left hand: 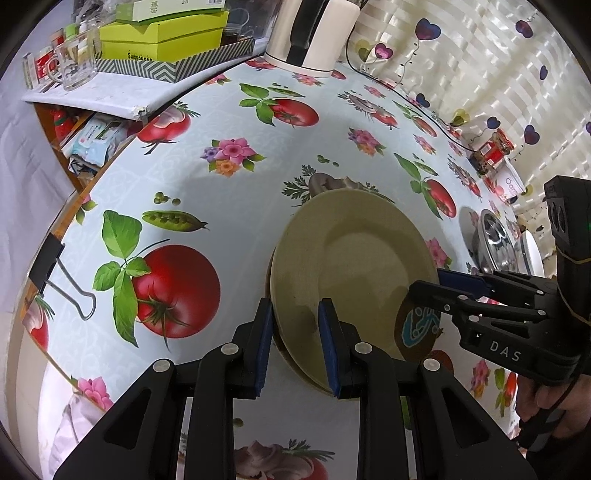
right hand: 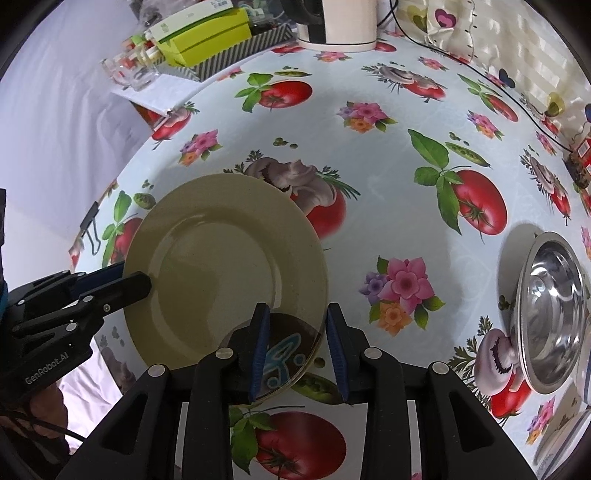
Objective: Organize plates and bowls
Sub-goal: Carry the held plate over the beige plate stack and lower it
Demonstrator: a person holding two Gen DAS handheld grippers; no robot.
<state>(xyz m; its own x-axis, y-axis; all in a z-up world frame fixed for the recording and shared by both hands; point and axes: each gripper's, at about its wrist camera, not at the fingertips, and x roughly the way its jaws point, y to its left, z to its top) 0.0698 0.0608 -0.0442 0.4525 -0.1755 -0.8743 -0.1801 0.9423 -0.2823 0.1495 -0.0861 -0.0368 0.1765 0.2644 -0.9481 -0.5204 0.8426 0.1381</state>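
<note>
A beige plate (left hand: 354,273) (right hand: 225,273) is held tilted above the flowered tablecloth. My left gripper (left hand: 295,347) (right hand: 136,280) straddles the plate's left rim, its jaws standing apart on either side of the edge. A darker brown plate with a blue pattern (right hand: 284,358) (left hand: 417,328) sits under the beige one. My right gripper (right hand: 299,350) (left hand: 428,284) straddles the rim of this brown plate, jaws apart. A steel bowl (right hand: 550,310) (left hand: 495,240) rests on the table to the right.
A white kettle (left hand: 314,33) stands at the table's far edge with a black cable (left hand: 436,122) along the curtain. Green boxes (left hand: 162,33) and a glass mug (left hand: 74,66) sit on a side shelf. A binder clip (left hand: 59,273) grips the cloth's left edge.
</note>
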